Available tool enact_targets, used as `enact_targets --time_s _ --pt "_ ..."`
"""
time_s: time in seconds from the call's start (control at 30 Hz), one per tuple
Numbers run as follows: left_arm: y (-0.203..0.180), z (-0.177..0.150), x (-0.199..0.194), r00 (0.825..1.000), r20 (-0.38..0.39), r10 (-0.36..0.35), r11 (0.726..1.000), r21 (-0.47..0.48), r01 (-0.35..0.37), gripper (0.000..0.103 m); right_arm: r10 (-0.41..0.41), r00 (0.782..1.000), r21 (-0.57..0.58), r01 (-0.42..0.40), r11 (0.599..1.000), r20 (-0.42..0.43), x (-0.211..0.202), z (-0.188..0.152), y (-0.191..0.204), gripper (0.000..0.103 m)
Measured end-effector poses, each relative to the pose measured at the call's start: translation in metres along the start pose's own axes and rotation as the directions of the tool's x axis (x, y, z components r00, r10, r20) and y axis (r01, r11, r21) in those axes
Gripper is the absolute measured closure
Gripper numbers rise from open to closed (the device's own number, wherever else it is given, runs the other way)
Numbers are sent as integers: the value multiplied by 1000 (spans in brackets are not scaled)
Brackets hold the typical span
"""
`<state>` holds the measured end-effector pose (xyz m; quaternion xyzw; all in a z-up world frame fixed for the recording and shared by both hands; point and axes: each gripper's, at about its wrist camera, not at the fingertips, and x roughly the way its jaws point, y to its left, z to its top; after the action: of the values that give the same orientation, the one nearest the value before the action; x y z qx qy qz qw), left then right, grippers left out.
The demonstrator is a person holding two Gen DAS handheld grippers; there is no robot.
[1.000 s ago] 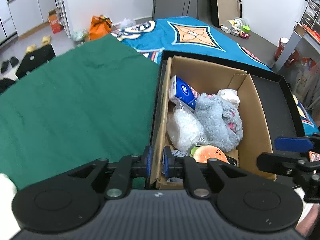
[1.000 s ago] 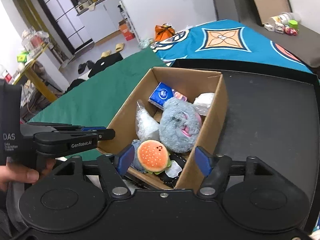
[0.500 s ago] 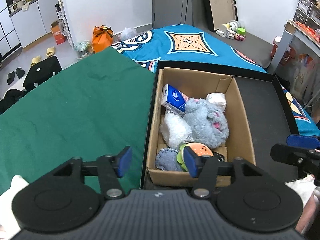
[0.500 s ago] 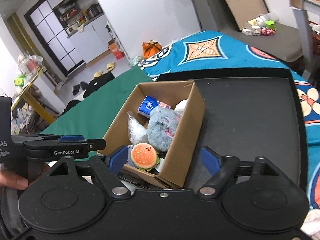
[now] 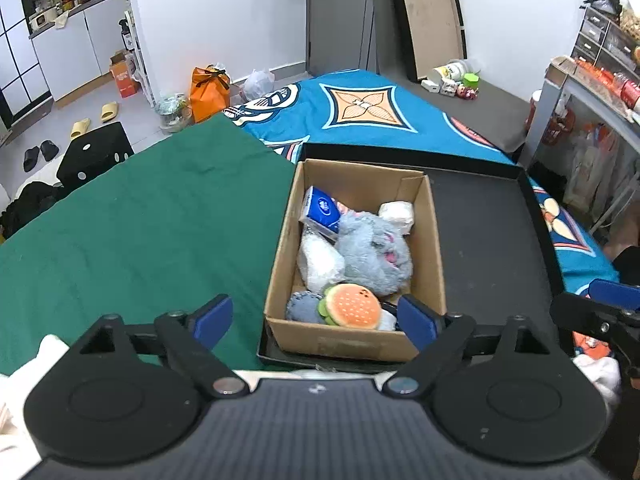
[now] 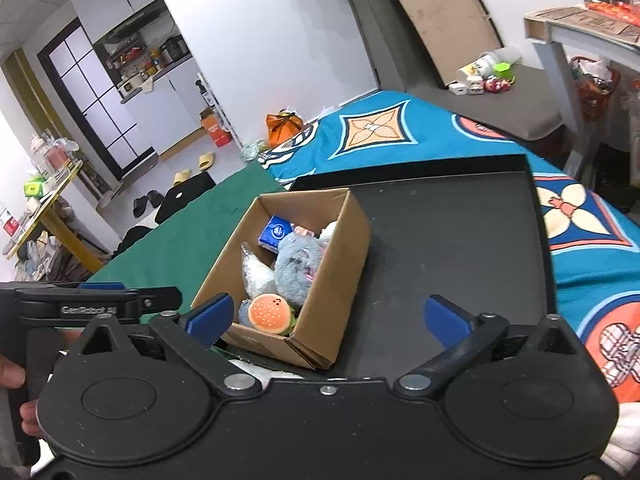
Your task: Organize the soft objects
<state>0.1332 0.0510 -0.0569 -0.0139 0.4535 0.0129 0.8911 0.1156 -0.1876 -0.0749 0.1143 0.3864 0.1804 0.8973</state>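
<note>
An open cardboard box (image 5: 436,240) (image 6: 340,280) stands in the left part of a black tray (image 5: 488,240) (image 6: 460,240). In it lie a burger plush (image 5: 352,306) (image 6: 270,314), a grey plush animal (image 5: 372,252) (image 6: 298,268), a white plastic bag (image 5: 320,260) and a blue tissue pack (image 5: 322,210) (image 6: 276,232). My left gripper (image 5: 314,320) hovers over the box's near end, its jaws opening and holding nothing. My right gripper (image 6: 326,316) hangs over the box's near right corner, its jaws also opening and empty.
A green cloth (image 5: 140,232) covers the surface left of the tray, and a blue patterned blanket (image 5: 360,112) lies behind it. A cluttered grey table (image 5: 580,88) stands at the right. A hand (image 6: 12,372) grips the left gripper's handle.
The left jaws, nearly shut at the box's left wall, have opened wide. The right jaws widened too. Both grippers drew back and up, so the box looks smaller.
</note>
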Motion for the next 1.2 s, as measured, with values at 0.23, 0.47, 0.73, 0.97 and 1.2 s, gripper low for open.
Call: enact_targets --time_s 0.23,0.47,0.73,0.97,1.2 --pt "-11 -5 -28 1000 25 -1 1000 -6 1 9 -36 999 14 36 999 28 -26 -2 -8 0" --pt "-21 -11 -57 998 61 5 1000 -6 -4 9 -54 997 6 54 999 55 -52 -6 -8 0" --pt "-31 -21 -88 995 97 10 1000 -24 -8 9 -60 996 -18 61 998 65 -79 -13 -10 0" --pt "-39 -33 -113 990 137 17 1000 -23 -14 9 -74 992 2 75 997 98 -102 -17 -14 0" --pt "-46 -40 -137 982 188 14 1000 -15 -12 8 -85 985 -1 86 996 148 -126 -17 -12 0"
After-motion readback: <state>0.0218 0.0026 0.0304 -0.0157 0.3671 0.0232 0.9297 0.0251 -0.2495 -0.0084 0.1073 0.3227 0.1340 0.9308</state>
